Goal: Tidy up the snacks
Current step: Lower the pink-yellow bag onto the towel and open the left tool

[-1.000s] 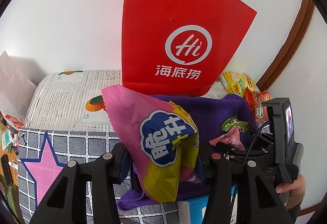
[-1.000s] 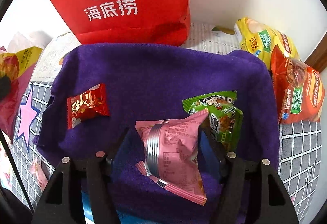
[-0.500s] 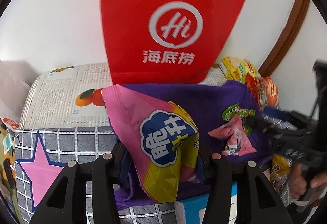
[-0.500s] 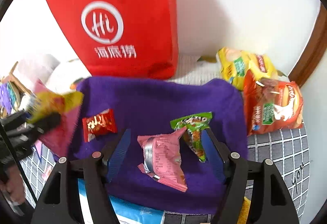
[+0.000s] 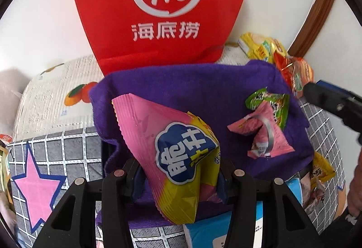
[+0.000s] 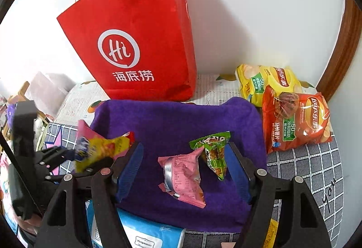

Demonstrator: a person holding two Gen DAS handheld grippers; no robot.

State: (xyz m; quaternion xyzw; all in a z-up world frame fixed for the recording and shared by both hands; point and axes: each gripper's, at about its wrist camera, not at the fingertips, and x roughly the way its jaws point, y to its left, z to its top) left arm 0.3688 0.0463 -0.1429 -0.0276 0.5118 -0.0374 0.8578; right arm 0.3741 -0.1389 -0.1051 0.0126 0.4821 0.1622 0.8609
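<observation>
At the lower left of the right wrist view, the left gripper (image 6: 90,157) is clenched on a pink and yellow snack bag (image 6: 99,146), held over the left edge of the purple towel (image 6: 172,121). Centre frame, the right gripper (image 6: 185,171) hangs released, its jaws having just been opening; between its blue pads, untouched, a pink snack packet (image 6: 183,177) lies on the towel, touching a green snack packet (image 6: 212,152). Behind stands a red paper bag (image 6: 140,44); at right lie yellow (image 6: 267,82) and orange Lay's chip bags (image 6: 296,121)
</observation>
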